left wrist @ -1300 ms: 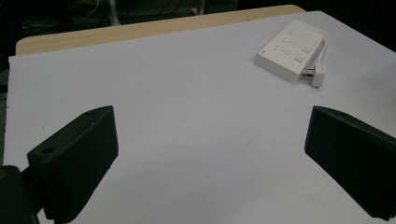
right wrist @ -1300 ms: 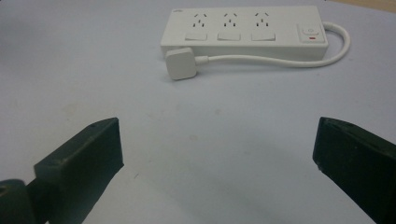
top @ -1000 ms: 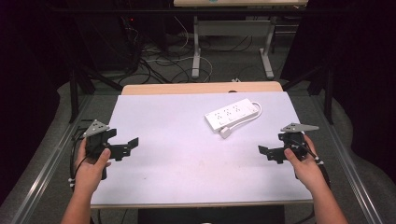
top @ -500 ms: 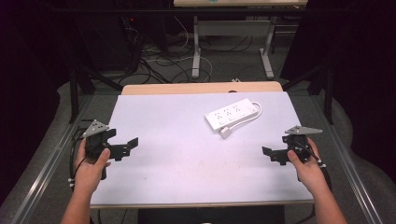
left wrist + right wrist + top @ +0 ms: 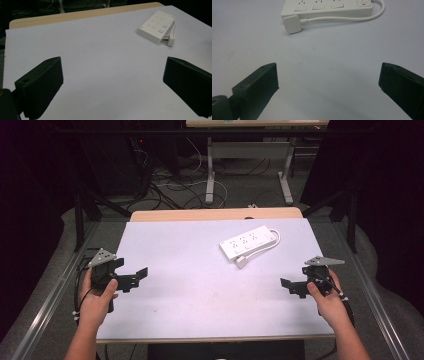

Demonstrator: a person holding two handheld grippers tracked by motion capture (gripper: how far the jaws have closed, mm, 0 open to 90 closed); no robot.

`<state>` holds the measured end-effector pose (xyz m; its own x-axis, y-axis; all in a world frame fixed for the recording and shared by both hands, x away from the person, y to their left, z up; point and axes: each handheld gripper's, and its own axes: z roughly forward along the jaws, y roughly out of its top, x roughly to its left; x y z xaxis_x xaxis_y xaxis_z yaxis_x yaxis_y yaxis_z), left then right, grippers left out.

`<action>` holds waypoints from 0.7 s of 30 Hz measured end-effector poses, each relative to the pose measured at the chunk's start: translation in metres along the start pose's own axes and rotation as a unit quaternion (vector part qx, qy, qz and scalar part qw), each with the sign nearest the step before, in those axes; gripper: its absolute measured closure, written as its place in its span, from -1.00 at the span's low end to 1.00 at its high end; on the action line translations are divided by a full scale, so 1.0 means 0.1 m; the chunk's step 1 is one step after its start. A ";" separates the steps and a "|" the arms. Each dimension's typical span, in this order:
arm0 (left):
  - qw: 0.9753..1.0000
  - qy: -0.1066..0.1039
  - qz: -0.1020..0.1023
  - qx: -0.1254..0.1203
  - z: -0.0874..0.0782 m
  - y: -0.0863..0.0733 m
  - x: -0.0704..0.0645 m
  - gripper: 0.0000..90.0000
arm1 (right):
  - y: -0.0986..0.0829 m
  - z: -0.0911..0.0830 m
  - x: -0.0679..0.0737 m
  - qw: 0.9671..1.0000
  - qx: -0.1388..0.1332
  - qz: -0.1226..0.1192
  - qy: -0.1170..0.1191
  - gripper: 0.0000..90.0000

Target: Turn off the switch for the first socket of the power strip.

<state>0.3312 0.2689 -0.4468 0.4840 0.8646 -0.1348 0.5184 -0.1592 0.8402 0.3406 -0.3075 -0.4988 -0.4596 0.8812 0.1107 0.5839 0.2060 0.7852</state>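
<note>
A white power strip (image 5: 248, 243) lies flat on the white tabletop (image 5: 200, 270), right of centre toward the far side. Its cord loops round to a white plug (image 5: 241, 262) resting just in front of it. My left gripper (image 5: 134, 278) is held at the table's left side, open and with nothing in it, far from the strip. Open and likewise holding nothing, my right gripper (image 5: 292, 287) hovers at the right side, nearer than the strip. The left gripper view has the strip (image 5: 156, 26) at upper right beyond wide-apart jaws. In the right gripper view the plug (image 5: 292, 24) and strip (image 5: 327, 6) lie ahead.
A strip of bare wood (image 5: 215, 214) shows along the table's far edge. Beyond it are desk legs (image 5: 210, 175) and tangled cables (image 5: 165, 185) on the floor. Metal rails (image 5: 50, 295) run along both sides of the table.
My right gripper has drifted slightly right and toward the near edge. The left gripper and the power strip have stayed put.
</note>
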 end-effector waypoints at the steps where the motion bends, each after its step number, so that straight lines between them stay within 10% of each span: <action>1: 1.000 0.000 0.000 0.000 0.00 0.00 0.00 -0.94 | 0.00 0.00 0.01 1.000 0.002 0.003 -0.001 -0.95; 21: 1.000 0.003 0.000 -0.003 -0.01 -0.01 0.01 -0.94 | -0.01 0.05 0.02 1.000 0.002 -0.001 0.001 -0.95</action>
<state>0.3306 0.2698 -0.4470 0.4803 0.8671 -0.1322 0.5146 -0.1565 0.8431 0.3420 -0.3041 -0.5023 -0.4620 0.8799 0.1114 0.5866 0.2090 0.7824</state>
